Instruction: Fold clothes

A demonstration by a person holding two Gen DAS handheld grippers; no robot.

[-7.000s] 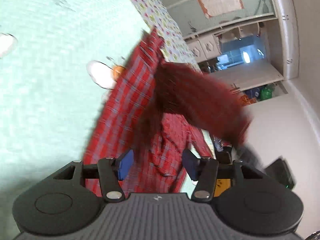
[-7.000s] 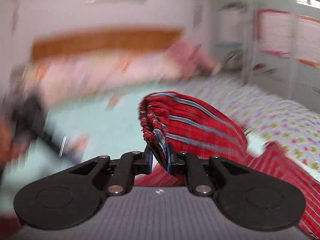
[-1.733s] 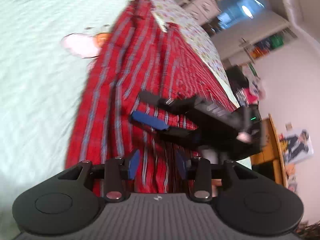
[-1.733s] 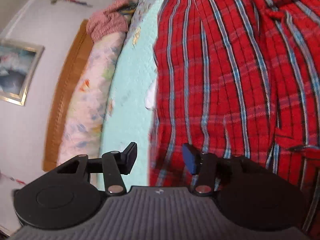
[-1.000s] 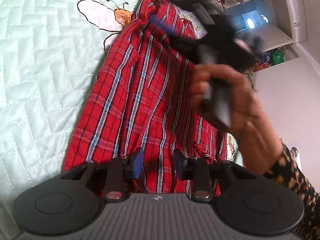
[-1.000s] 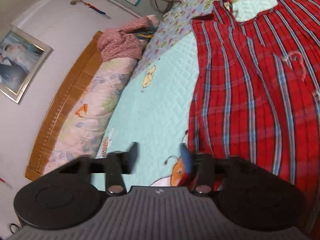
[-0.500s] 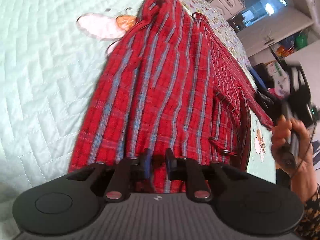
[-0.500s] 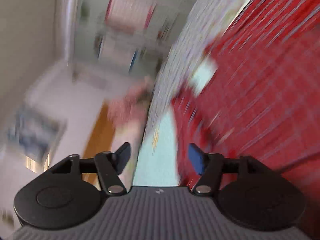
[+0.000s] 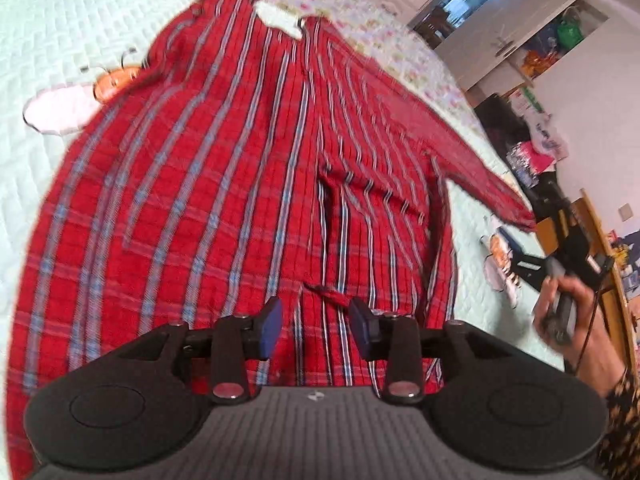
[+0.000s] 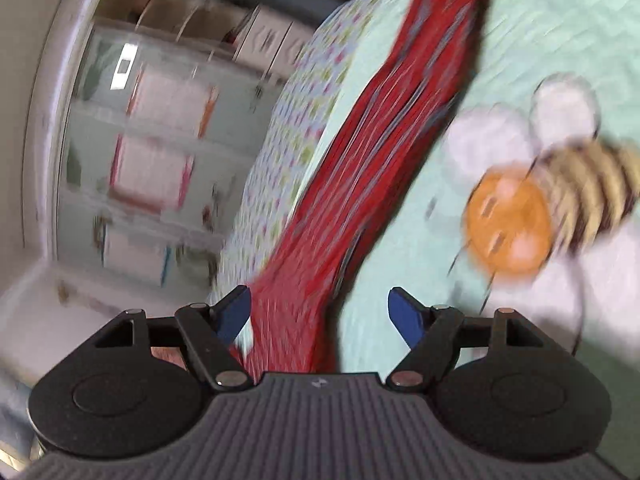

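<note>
Lying flat on the bed [image 9: 24,40], the red shirt [image 9: 224,184] spreads beyond your left fingers [image 9: 315,327], which stand apart; your right fingers [image 10: 320,314] gape around its sleeve [image 10: 360,152].

One red plaid shirt [image 9: 248,184], two tools [image 9: 316,322], one bedspread [image 9: 72,16].

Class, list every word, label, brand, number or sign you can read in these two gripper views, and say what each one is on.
No readable text in either view.
Left gripper: a small pale emblem on its body, a mark only.
Right gripper: the same emblem, no letters.
Wardrobe posters: too blurred to read.
Red plaid shirt: no visible label.
</note>
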